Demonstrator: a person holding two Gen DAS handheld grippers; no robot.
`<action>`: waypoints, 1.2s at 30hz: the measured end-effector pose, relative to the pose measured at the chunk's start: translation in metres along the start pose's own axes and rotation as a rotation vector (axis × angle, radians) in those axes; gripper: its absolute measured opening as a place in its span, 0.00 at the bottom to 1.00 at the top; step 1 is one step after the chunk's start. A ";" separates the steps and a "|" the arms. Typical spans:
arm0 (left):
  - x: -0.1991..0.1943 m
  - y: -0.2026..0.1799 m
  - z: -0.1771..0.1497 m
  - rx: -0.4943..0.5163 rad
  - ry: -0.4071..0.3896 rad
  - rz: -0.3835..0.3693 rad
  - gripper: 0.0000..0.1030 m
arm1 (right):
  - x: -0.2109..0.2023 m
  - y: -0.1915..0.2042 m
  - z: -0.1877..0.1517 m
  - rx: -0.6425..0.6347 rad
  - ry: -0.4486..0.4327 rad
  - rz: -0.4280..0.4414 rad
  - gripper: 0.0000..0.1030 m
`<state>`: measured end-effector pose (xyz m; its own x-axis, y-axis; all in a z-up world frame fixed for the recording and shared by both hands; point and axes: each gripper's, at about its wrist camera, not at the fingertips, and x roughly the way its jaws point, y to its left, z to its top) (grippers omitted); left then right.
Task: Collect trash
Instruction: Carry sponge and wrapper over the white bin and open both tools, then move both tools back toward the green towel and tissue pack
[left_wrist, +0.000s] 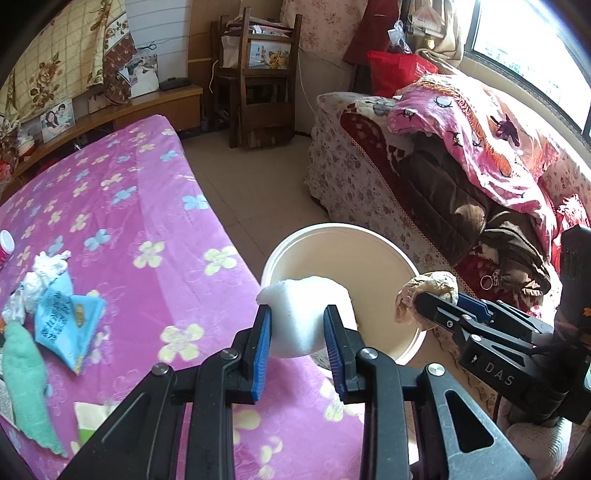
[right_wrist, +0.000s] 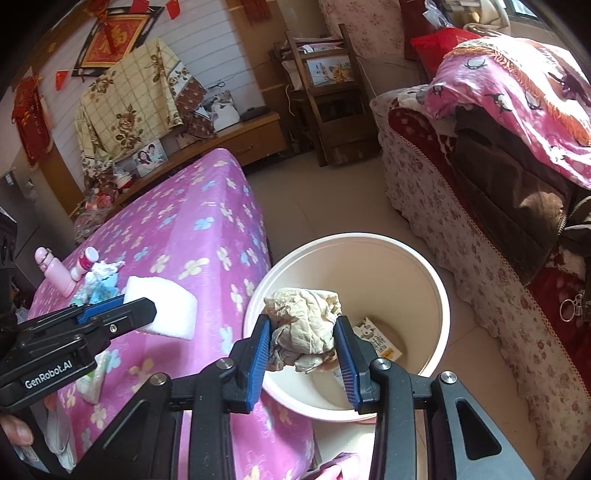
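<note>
My left gripper (left_wrist: 297, 314) is shut on a white foam block (left_wrist: 308, 314) and holds it over the bed's edge beside the cream trash bucket (left_wrist: 280, 251). The left gripper (right_wrist: 147, 308) and the foam block (right_wrist: 166, 314) also show in the right wrist view. My right gripper (right_wrist: 303, 325) is shut on a crumpled beige paper wad (right_wrist: 304, 328) above the bucket (right_wrist: 439, 295). The right gripper (left_wrist: 419, 301) and its wad (left_wrist: 432, 282) also show in the left wrist view. A printed carton (right_wrist: 376, 341) lies inside the bucket.
On the pink flowered bed (left_wrist: 147, 206) lie a blue wrapper (left_wrist: 66, 325), crumpled white tissue (left_wrist: 46, 271), a green cloth (left_wrist: 26, 384) and a small white-and-pink bottle (right_wrist: 85, 267). A cloth-covered sofa (left_wrist: 443, 177) stands right of the bucket. A wooden chair (left_wrist: 258, 74) stands behind.
</note>
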<state>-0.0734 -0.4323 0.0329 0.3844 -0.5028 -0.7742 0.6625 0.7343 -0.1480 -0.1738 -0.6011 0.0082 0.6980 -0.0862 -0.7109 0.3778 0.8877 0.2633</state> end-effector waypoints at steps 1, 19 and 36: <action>0.002 -0.001 0.000 -0.002 0.002 -0.002 0.30 | 0.002 -0.002 0.001 0.003 -0.001 -0.006 0.38; 0.003 0.018 -0.006 -0.085 0.003 0.003 0.55 | 0.016 -0.005 -0.001 0.044 0.025 0.003 0.71; -0.039 0.036 -0.022 -0.080 -0.049 0.077 0.56 | -0.011 0.036 -0.004 -0.012 -0.013 0.015 0.71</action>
<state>-0.0788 -0.3762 0.0446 0.4642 -0.4639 -0.7546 0.5774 0.8045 -0.1394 -0.1704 -0.5665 0.0226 0.7111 -0.0784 -0.6987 0.3601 0.8941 0.2662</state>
